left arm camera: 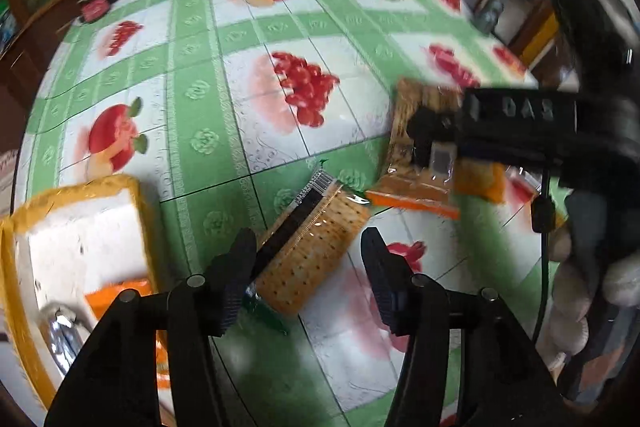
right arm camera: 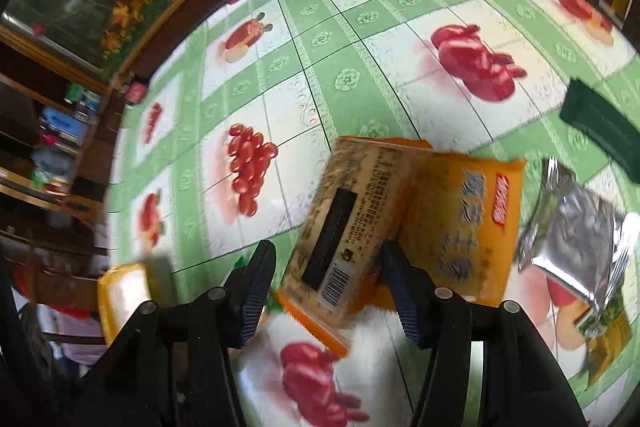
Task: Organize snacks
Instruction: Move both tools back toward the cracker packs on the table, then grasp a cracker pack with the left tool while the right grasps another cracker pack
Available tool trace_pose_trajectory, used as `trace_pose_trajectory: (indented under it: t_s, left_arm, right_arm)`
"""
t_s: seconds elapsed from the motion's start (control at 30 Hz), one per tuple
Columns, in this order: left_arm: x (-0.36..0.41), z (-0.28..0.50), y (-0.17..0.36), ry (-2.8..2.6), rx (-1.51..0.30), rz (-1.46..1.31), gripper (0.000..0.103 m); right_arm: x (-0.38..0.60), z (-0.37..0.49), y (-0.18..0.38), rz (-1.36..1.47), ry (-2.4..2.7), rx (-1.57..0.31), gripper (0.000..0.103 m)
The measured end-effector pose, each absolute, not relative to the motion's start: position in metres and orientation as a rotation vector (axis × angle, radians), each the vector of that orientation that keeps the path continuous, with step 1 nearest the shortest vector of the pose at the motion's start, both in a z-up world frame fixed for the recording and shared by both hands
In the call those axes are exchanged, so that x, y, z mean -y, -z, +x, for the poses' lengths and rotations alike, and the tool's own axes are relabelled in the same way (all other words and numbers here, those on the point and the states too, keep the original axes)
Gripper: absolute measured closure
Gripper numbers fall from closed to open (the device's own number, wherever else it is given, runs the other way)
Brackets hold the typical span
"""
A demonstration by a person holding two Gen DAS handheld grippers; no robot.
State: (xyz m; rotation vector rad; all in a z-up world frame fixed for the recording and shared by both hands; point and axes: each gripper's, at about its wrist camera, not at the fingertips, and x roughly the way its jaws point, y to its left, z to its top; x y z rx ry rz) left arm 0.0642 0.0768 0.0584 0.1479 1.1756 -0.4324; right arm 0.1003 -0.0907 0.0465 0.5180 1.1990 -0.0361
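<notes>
Both fingers pairs stand released. Left gripper [left arm camera: 308, 279] straddles a clear-wrapped cracker pack with green ends [left arm camera: 316, 247] lying on the green fruit-print bench [left arm camera: 240, 99], beside a yellow-rimmed white tray [left arm camera: 80, 239]. Right gripper [right arm camera: 328, 291] straddles an orange biscuit packet [right arm camera: 344, 223] lying against a second orange packet [right arm camera: 460, 219]; a silver foil pouch [right arm camera: 576, 239] lies nearby.

The left tongs [left arm camera: 308, 281] gape around a cracker packet [left arm camera: 316, 247] beside the yellow-rimmed box [left arm camera: 136, 195].

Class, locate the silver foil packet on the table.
In the right wrist view, the silver foil packet lies on the tablecloth at far right, beside the orange cracker packs and below a dark green packet.
</notes>
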Motion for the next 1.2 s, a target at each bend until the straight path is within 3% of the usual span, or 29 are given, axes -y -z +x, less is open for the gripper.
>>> trace_pose_trajectory:
  t_s: [0.07, 0.13, 0.3, 0.37, 0.47, 0.5, 0.57, 0.7, 0.73, 0.77, 0.83, 1.1, 1.2]
  left_arm:
    - [-0.071, 0.069, -0.045, 0.435, -1.210, 0.166, 0.048]
    - [-0.069, 0.071, -0.044, 0.430, -1.195, 0.187, 0.037]
    - [-0.062, 0.066, -0.026, 0.446, -1.249, 0.224, 0.037]
    - [-0.057, 0.060, -0.026, 0.439, -1.248, 0.253, 0.045]
    - [-0.060, 0.057, -0.028, 0.444, -1.268, 0.189, 0.058]
    - [-0.062, 0.056, -0.028, 0.440, -1.275, 0.163, 0.058]
    - [-0.068, 0.053, -0.027, 0.419, -1.281, 0.107, 0.058]
    - [-0.074, 0.040, -0.026, 0.382, -1.288, 0.045, 0.058]
    - [-0.075, 0.035, -0.026, 0.371, -1.287, 0.033, 0.058]
    - [-0.076, 0.029, -0.026, 0.363, -1.283, 0.023, 0.058]
    - [-0.079, 0.026, -0.027, 0.346, -1.279, 0.012, 0.058]
    - [-0.087, 0.011, -0.025, 0.321, -1.243, -0.037, 0.058]
    - [-0.091, 0.006, -0.025, 0.329, -1.217, -0.046, 0.048]
  right_arm:
    - [0.082, 0.108, -0.041, 0.471, 0.065, -1.228, 0.044]
    - [0.078, 0.112, -0.035, 0.451, 0.074, -1.253, 0.044]
    - [0.072, 0.112, -0.030, 0.365, 0.065, -1.247, 0.046]
    - [0.068, 0.108, -0.033, 0.310, 0.043, -1.231, 0.050]
    - [0.071, 0.102, -0.040, 0.305, 0.004, -1.216, 0.079]
    - [0.072, 0.100, -0.042, 0.307, -0.008, -1.222, 0.095]
    - [0.073, 0.096, -0.042, 0.294, -0.038, -1.238, 0.099]
    - [0.074, 0.086, -0.044, 0.270, -0.088, -1.249, 0.092]
    - [0.075, 0.085, -0.047, 0.271, -0.099, -1.242, 0.085]
    - [0.075, 0.086, -0.049, 0.268, -0.102, -1.234, 0.076]
    - [0.072, 0.087, -0.053, 0.245, -0.083, -1.217, 0.038]
    - [0.028, 0.103, -0.032, 0.114, -0.123, -1.223, 0.041]
    - [0.021, 0.102, -0.035, 0.107, -0.155, -1.234, 0.058]
